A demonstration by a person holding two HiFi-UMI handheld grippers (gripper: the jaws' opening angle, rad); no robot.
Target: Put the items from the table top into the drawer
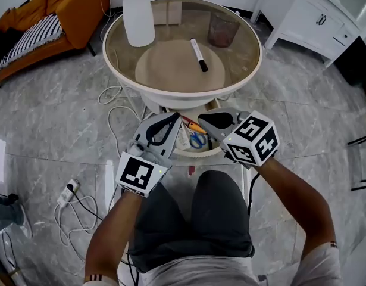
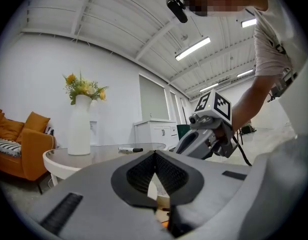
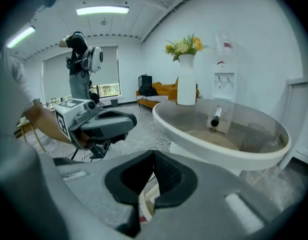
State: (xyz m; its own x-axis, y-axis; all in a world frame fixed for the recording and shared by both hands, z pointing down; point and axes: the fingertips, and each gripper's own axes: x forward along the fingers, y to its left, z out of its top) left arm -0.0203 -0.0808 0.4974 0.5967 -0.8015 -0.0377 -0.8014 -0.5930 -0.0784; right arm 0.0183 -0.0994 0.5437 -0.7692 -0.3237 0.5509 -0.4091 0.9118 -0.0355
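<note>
A black-and-white marker (image 1: pixel 199 55) lies on the round glass table (image 1: pixel 248 76), with a white vase (image 1: pixel 138 16) and a dark cup (image 1: pixel 223 30) behind it. Below the table's front edge, the open drawer (image 1: pixel 197 154) holds blue-handled scissors (image 1: pixel 198 140) and other small items. My left gripper (image 1: pixel 174 117) and right gripper (image 1: pixel 202 121) hover side by side over the drawer, both shut with nothing in them. In the left gripper view, the marker (image 2: pixel 129 149) and vase (image 2: pixel 78 126) lie beyond the shut left gripper (image 2: pixel 154 154). The right gripper view shows the marker (image 3: pixel 215 117) past the shut right gripper (image 3: pixel 154 154).
An orange sofa (image 1: pixel 63 11) stands at the far left and a white cabinet (image 1: pixel 313 16) at the far right. A power strip (image 1: pixel 66 192) and cables lie on the marble floor to the left. The person's lap sits just under the grippers.
</note>
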